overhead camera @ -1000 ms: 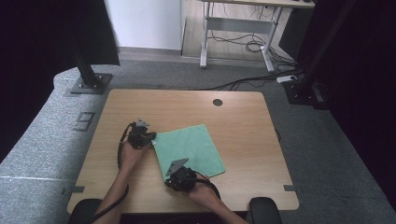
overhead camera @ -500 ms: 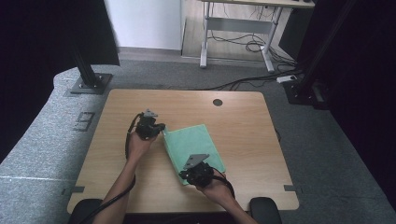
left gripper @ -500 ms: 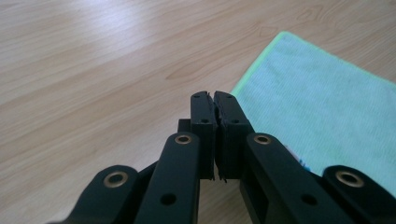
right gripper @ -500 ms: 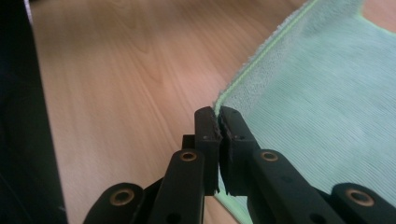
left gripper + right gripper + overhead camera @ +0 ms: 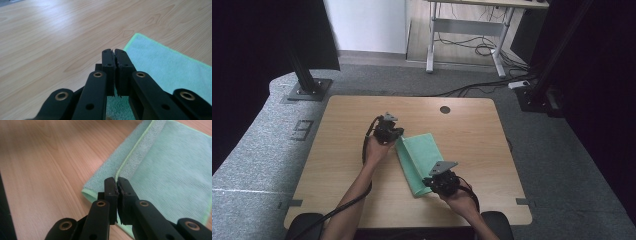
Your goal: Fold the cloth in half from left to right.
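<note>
Wood: the pale wood-grain rectangular tabletop (image 5: 337, 165) is lying under everything, and a small dark round hole (image 5: 445, 109) is sitting near its far edge.
Left hand: the person's left hand (image 5: 376, 148) is reaching in from the near side, holding the black two-jaw left gripper (image 5: 393, 134) just left of the cloth's far corner.
Left gripper state: in the left gripper view its jaws are pressing together, with a thin sliver of green showing in the slit between them; the gripper (image 5: 114, 56) is pinching the cloth by its edge.
Cloth: the mint-green rectangular microfibre cloth (image 5: 422, 157) is lying folded near the middle of the table, running from the left gripper toward the right one. In the left gripper view the cloth (image 5: 165, 67) is spreading out to the right of the jaws.
Fold: in the right gripper view one layer of the cloth (image 5: 172, 162) is lying doubled over another, its bright hem running away from the jaw tips.
Right gripper state: the black right gripper (image 5: 116, 183) is squeezing its jaws tight on that hem at the cloth's near end.
Right hand: the right hand (image 5: 460, 197) is holding that gripper (image 5: 433, 181) at the cloth's near corner, a grey three-cornered plate (image 5: 442, 167) riding on top.
</note>
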### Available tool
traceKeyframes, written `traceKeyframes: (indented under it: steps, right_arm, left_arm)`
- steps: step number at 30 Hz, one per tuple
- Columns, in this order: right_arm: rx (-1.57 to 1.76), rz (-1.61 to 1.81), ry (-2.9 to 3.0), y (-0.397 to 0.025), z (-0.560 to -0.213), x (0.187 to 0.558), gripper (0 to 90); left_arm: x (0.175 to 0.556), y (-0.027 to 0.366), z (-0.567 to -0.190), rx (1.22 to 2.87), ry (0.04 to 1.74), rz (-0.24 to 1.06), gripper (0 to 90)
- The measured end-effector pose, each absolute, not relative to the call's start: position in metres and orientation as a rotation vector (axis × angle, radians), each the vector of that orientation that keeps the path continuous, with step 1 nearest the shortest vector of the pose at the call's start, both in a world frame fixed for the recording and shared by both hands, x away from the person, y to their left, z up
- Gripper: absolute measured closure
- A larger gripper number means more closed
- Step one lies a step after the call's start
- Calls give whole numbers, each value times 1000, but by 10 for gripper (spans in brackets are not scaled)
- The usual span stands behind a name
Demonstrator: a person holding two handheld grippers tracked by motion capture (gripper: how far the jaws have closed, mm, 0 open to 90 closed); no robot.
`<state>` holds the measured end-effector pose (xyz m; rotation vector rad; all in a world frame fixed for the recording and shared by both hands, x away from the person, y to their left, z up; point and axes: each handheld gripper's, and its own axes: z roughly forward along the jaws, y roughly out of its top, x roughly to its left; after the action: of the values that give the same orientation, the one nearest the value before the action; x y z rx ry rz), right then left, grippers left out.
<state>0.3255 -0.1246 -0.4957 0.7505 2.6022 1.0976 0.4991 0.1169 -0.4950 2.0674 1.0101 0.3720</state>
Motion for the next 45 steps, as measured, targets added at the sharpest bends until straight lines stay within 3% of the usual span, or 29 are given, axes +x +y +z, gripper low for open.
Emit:
traceKeyframes:
  steps: [19, 36, 45]
  right_arm:
    - [877, 1066, 2541, -171, -501, 330, 858]
    - [963, 1026, 2520, -186, -515, 337, 856]
    - [991, 978, 2519, -191, -523, 341, 836]
  left_arm:
    - [516, 61, -490, 2152, 916, 395, 863]
    - [530, 32, -508, 2196, 906, 396, 862]
    - [534, 31, -516, 2177, 914, 381, 785]
